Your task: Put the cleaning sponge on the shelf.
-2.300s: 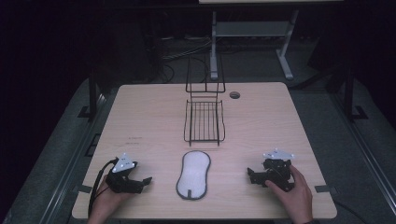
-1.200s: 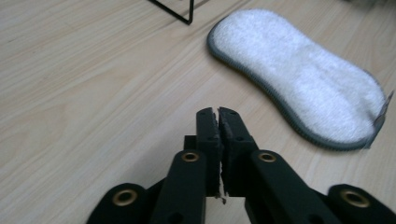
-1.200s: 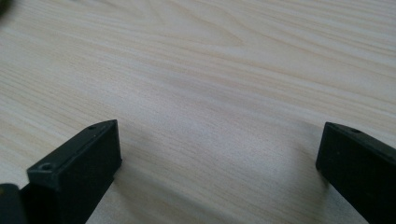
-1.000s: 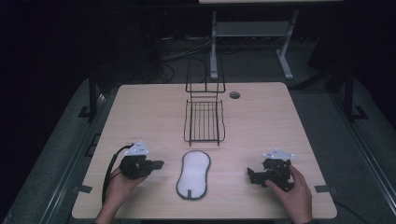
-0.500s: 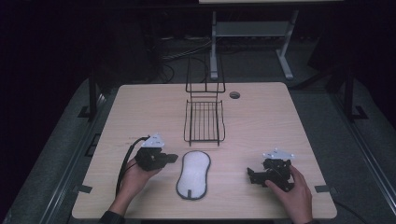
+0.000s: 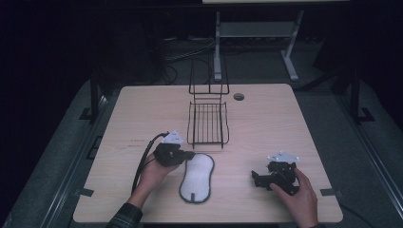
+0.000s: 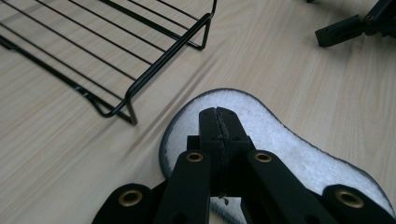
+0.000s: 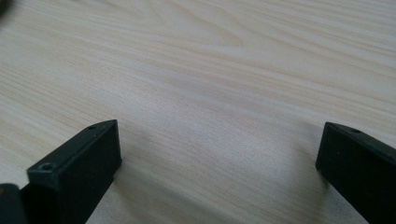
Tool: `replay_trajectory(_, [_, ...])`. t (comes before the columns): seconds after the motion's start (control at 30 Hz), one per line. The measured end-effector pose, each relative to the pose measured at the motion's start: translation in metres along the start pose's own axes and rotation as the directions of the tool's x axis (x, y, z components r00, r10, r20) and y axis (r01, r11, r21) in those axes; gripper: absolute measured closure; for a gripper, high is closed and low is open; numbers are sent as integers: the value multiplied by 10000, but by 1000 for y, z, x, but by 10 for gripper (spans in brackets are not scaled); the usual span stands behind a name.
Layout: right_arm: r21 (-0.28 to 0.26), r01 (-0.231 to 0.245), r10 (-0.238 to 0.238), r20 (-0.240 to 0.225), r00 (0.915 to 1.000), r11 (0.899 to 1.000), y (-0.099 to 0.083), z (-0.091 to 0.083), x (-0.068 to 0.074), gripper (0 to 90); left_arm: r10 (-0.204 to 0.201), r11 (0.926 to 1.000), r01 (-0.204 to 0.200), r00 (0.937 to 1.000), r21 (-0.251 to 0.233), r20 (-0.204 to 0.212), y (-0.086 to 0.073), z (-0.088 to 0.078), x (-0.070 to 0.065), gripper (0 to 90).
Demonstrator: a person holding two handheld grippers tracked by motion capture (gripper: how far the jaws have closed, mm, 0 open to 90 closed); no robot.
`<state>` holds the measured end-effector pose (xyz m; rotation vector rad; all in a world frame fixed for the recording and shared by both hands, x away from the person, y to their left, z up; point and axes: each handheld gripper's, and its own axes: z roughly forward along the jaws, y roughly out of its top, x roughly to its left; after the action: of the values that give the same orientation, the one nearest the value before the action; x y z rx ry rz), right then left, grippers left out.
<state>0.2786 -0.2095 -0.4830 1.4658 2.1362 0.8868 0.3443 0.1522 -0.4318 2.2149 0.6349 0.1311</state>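
The left gripper [image 6: 183,155] has its jaws pressed together, empty, poised over the top end of the white insole [image 6: 196,177] lying flat on the table [image 6: 142,109]. The right gripper [image 6: 260,179] rests spread wide on bare wood, well apart from the insole. A black wire rack [image 6: 207,122] stands just beyond the insole's tip.

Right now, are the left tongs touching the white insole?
Cannot tell. In the left gripper view the shut left tongs overlap the insole's end, but neither contact nor a gap is plain; the high view is too coarse.
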Motion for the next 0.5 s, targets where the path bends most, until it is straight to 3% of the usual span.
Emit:
replay_trajectory(0.23, [-1, -3, 3, 1, 10000, 10000, 0, 0, 0, 0, 312, 9990, -314, 9995, 310, 65, 4, 20, 0, 895])
replay_trajectory(0.5, [-2, 4, -4, 3, 10000, 10000, 0, 0, 0, 0, 237, 9980, -240, 9997, 585, 65, 1, 28, 1, 896])
